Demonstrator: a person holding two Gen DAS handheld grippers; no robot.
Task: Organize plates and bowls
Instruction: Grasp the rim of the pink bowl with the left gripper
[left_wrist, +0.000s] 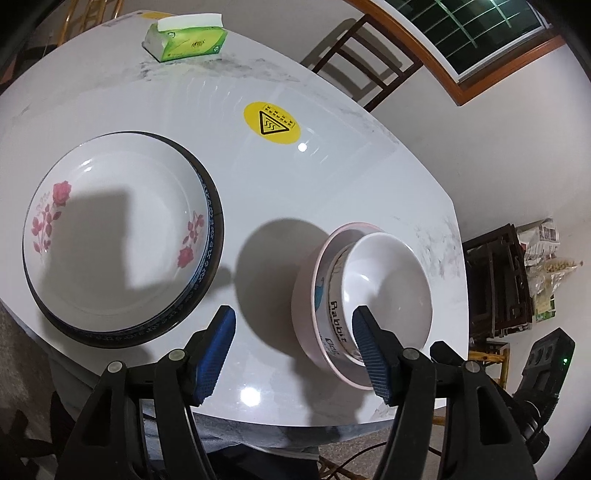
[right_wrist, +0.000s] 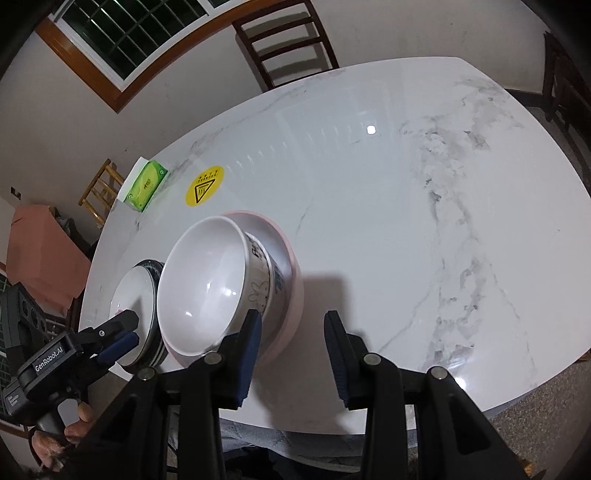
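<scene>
On the white marble surface (left_wrist: 332, 155) the dishes already sit in two groups: a rose-patterned plate (left_wrist: 114, 229) rests inside a dark-rimmed plate (left_wrist: 216, 236) on the left, and a white bowl (left_wrist: 388, 284) printed with a rabbit sits inside a pink bowl (left_wrist: 306, 306) to the right, tilted rather than seated level. The left claw (left_wrist: 295, 350) hangs above the near edge of the surface with its blue-padded jaws spread wide and nothing between them, roughly between the two stacks, its right pad in front of the bowls' rim. The right claw (right_wrist: 291, 354) is likewise spread and empty, just beside the nested bowls (right_wrist: 221, 280), its left pad close against the white bowl's outer wall; whether it touches is unclear. A green tissue box (left_wrist: 186, 37) and a yellow warning sticker (left_wrist: 271, 122) lie farther back, well apart from the dishes. The stacking looks nearly done; the step in hand seems to be settling the bowls. The next move likely calls for nudging or regripping the white bowl so it drops flat into the pink one without tipping.
</scene>
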